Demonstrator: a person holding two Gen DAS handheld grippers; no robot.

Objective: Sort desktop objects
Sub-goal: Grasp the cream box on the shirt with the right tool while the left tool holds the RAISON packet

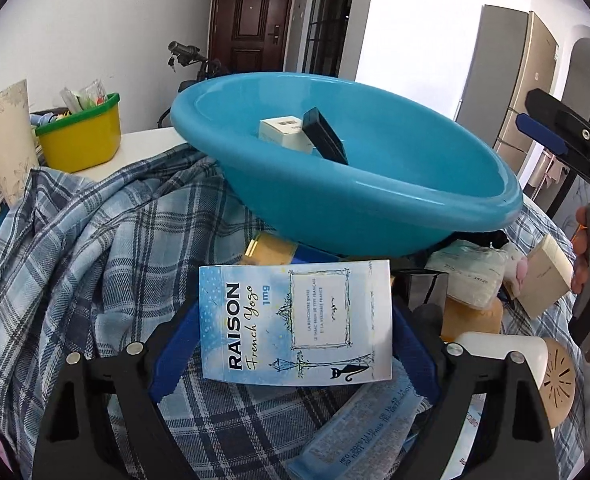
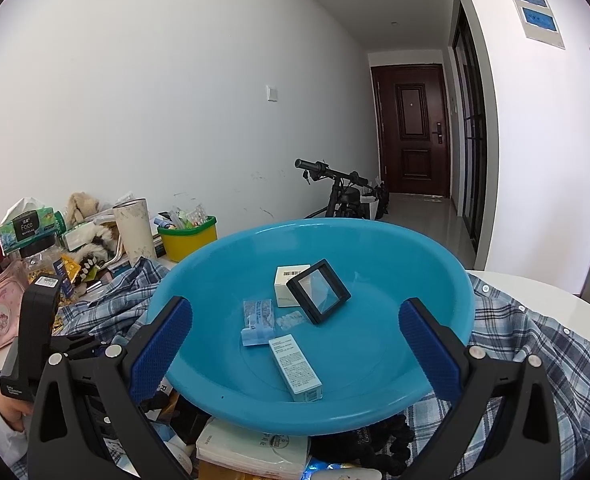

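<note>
white walls and a dark door at the end of a hallway back a cluttered desk draped with a blue plaid shirt, where a blue plastic basin sits tilted on top of the pile. in the left wrist view the left gripper has a pale blue raison french yogo pack lying flat between its blue pads. the jaws stand wide, and it looks as if the pads sit at the pack's short ends, though whether they press on it cannot be told. the right gripper hovers over the near rim of the basin with its jaws wide apart and nothing between them.

already in the basin are a black square case leaning on a white box, a light blue carton and a small blue packet.

to do this step well, the left pads should likely close squarely on the pack's edges, since a thin light box can twist or pop out. then lift clear of the basin's near rim and release low over the bare floor. the basin rests unevenly on clutter, so a knock could tip it.
</note>
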